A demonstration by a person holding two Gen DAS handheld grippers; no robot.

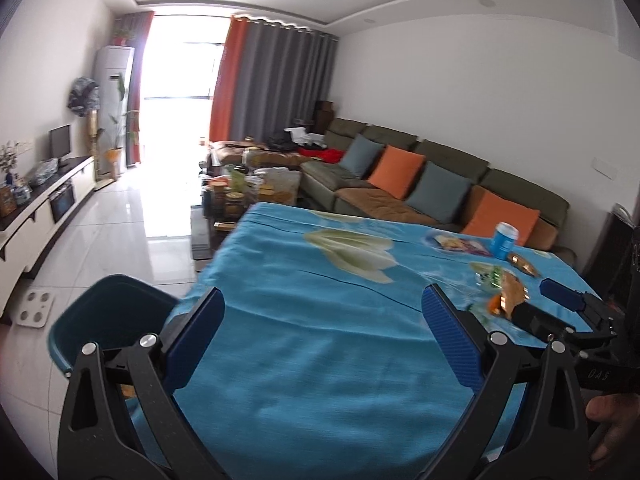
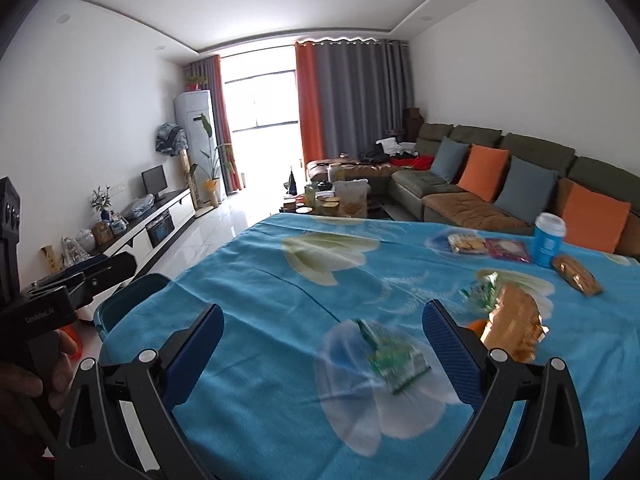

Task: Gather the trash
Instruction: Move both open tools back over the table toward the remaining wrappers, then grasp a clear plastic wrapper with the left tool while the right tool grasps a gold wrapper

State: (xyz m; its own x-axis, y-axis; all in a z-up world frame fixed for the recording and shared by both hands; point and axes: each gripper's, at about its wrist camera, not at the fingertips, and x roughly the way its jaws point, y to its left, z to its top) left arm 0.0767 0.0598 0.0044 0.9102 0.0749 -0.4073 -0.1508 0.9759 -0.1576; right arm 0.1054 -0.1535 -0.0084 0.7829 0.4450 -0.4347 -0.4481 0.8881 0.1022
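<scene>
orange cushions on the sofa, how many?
2. One orange cushion sits mid-sofa between two grey-blue ones; the other is at the near end behind the blue cup. More may be hidden beyond the frame.

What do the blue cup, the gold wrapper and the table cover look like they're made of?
Blue cup: probably paper or plastic, matte, with a white lid. Gold wrapper: foil-like film, shiny and crinkled. Table cover: soft woven cloth, matte, with folds and a printed flower pattern.

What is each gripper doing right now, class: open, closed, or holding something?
Left gripper: open, holding nothing.
Right gripper: open, holding nothing; a green wrapper lies on the tablecloth between its fingers.
</scene>
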